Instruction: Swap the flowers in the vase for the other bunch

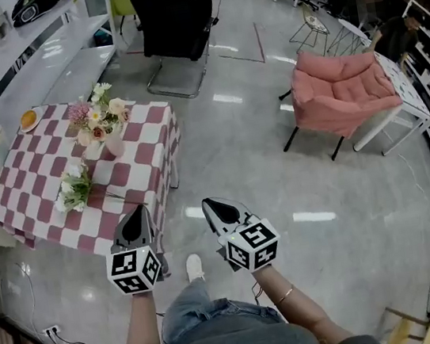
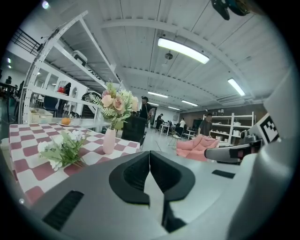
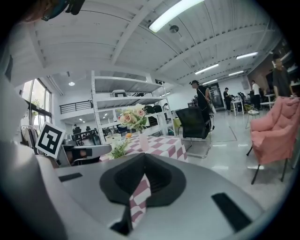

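1. Standing a little short of the table (image 1: 153,132), off its near corner, with the swap not really begun, judging by how everything lies.
2. Holding the left gripper (image 1: 141,210) pinched fully closed on nothing. Same for the right gripper (image 1: 206,203): closed, empty, aimed toward the table.
3. Spotting the vase (image 1: 115,146) upright around the middle of the table, with the pink and cream flowers (image 1: 98,112) in it.
4. Also spotting the other bunch (image 1: 73,188), white with green leaves, lying flat on the table's near half. Close to the vase, apparently not touching.
5. Biggest worry, probably: tipping the vase. Slim, tall, top-heavy with that bouquet, so yanking the stems out at an angle with nothing steadying the base could easily take it over on the table.
6. Second worry: reaching the table with both grippers closed like this. Poking instead of grabbing, then shoving the vase or sweeping the loose bunch toward the table's edge.
7. Third: catching the checked cloth (image 1: 167,162) hanging over the table's side. Snagging that on the way in could drag everything on the table along.
8. Last one: pinching the stems too high or too loosely and dropping half the bunch across the table.
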`<state>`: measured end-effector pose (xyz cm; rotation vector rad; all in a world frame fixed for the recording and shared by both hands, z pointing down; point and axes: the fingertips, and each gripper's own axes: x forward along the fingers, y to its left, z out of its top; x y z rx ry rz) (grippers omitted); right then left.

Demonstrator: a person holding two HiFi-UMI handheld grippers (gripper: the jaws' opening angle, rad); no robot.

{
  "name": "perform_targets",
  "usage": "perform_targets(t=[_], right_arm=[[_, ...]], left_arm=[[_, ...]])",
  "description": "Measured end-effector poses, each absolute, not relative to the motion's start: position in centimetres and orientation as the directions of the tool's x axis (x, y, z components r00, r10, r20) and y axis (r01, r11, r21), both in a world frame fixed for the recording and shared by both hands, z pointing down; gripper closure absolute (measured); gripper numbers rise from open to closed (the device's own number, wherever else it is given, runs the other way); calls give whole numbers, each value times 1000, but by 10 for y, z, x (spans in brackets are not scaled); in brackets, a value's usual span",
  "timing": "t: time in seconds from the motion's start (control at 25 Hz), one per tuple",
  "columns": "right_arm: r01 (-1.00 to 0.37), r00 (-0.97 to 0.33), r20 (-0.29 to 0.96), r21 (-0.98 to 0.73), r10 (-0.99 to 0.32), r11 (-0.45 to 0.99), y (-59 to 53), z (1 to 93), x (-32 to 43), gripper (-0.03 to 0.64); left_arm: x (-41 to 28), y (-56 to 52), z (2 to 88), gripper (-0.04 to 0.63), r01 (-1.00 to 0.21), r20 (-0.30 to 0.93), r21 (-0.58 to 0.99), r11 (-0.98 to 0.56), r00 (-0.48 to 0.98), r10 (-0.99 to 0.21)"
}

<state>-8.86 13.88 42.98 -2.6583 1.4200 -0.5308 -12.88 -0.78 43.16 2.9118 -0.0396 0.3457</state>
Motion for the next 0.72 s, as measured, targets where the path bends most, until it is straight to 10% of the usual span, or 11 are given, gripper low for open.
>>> perform_targets(t=[0.72], right_arm=[[-850, 423, 319, -184, -848, -493, 16, 428, 4, 607]], left_arm=[[-47, -106, 444, 577, -129, 273, 228, -965, 960, -63]])
